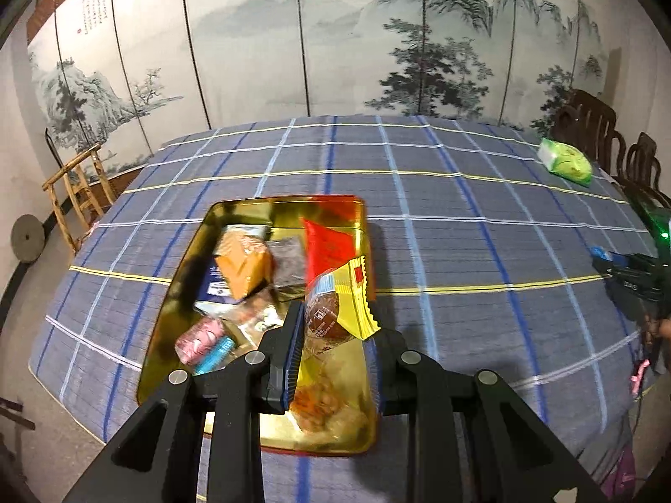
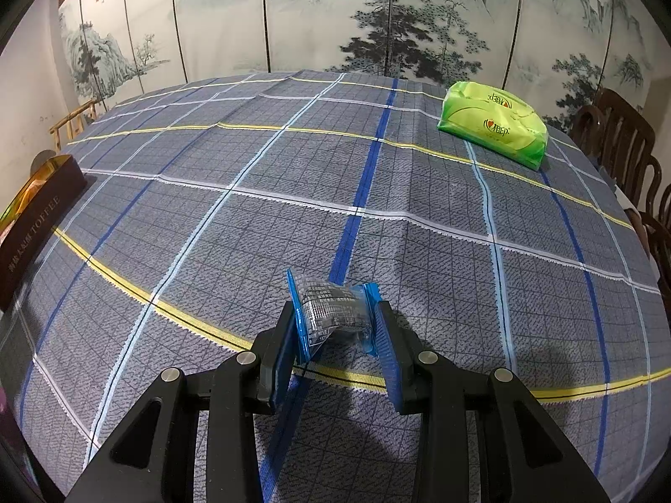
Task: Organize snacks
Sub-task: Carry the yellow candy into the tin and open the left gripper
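The left gripper (image 1: pixel 335 335) is pinched on a yellow-wrapped snack (image 1: pixel 335 310), a clear-and-yellow packet with a brown round cake showing through and a crimped edge hanging to the right. It holds this packet above the near right part of the gold tin (image 1: pixel 289 205), so the drop into the tin is, by the look of it, the step in hand and not yet made. Inside the tin several snacks already lie: an orange packet (image 1: pixel 243 268) toward the tin's middle, a red sachet (image 1: pixel 329 247) against its right side, a pink-and-blue wrapped piece (image 1: pixel 201 346) near its front left corner, and a golden fried-looking snack in clear wrap (image 1: pixel 323 406) at its near right end.

The right gripper (image 2: pixel 335 327) is closed on a small clear packet with blue ends (image 2: pixel 333 314), dark contents visible through the film, held just over the checked tablecloth (image 2: pixel 419 230) well to the right of the tin, whose dark side wall shows at the left edge of the right wrist view. That packet is still outside the tin.

A green tissue pack (image 2: pixel 495 125) lies far across the cloth from the tin. No other loose snacks show on the cloth, so the sorting seems nearly finished, with these two held packets remaining.
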`<state>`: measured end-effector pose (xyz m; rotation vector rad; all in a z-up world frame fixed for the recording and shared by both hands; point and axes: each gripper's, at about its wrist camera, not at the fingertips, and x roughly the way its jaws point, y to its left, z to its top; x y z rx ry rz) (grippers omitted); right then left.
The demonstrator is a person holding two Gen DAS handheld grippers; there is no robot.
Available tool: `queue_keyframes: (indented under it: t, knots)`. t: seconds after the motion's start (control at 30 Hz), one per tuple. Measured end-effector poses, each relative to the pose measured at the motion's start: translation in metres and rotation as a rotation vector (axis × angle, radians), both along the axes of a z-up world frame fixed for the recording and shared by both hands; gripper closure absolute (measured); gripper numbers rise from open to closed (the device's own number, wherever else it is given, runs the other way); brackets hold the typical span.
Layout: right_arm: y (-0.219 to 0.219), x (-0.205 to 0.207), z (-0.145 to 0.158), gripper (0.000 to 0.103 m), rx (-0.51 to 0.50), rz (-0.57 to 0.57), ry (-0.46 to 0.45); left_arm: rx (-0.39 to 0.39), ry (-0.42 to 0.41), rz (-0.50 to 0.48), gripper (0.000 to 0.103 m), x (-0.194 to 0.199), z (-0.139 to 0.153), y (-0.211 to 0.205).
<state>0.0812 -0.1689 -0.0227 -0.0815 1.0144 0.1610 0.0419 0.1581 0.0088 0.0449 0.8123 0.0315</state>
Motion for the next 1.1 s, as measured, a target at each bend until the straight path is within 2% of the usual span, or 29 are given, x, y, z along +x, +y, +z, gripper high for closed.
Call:
queue_keyframes:
  t: [0.43,1.1]
  knots:
    - [0.0,-0.001,0.001,0.067,-0.008,-0.007,-0.001,-0.004,0.052,0.043,0.079,0.025,-0.022,0.026]
    - [0.0,-0.001,0.001,0.067,-0.011,-0.015,-0.002,0.013,0.087,0.085,0.079,0.048,-0.033,0.044]
